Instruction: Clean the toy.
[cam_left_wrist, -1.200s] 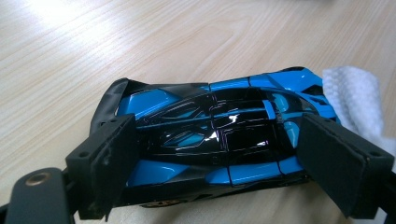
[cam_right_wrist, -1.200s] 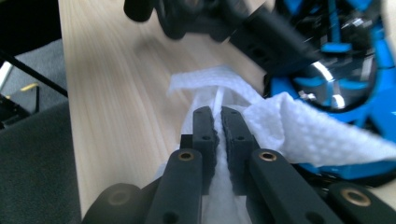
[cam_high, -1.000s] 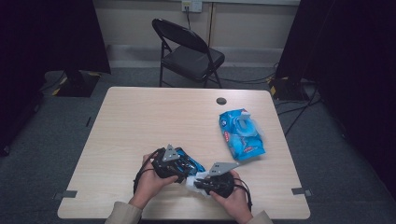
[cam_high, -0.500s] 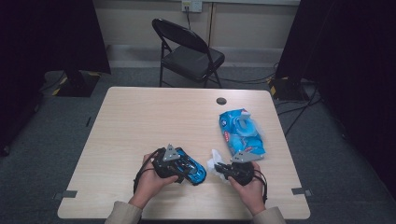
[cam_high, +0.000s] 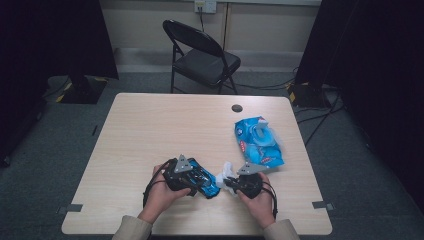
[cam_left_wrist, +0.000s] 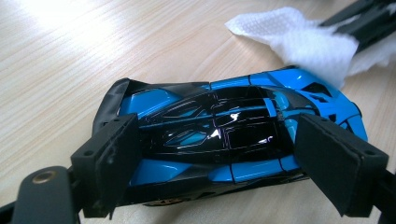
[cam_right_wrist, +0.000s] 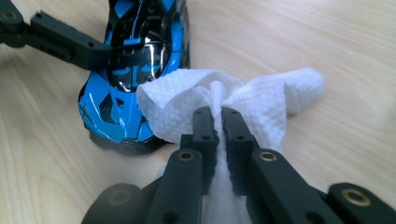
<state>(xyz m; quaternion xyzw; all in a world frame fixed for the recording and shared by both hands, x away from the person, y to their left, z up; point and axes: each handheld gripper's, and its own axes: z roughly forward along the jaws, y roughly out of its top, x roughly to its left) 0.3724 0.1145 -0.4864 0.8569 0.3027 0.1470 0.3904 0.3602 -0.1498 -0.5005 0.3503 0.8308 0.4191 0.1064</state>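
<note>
My left claw (cam_left_wrist: 219, 154) pinches the blue toy car (cam_left_wrist: 233, 135) on the table (cam_high: 150, 130), near its front edge. My right claw (cam_right_wrist: 217, 126), clamped on the white wipe (cam_right_wrist: 187, 107), has swung out and come back against the car's nose. I judge another wiping pass is starting.
</note>
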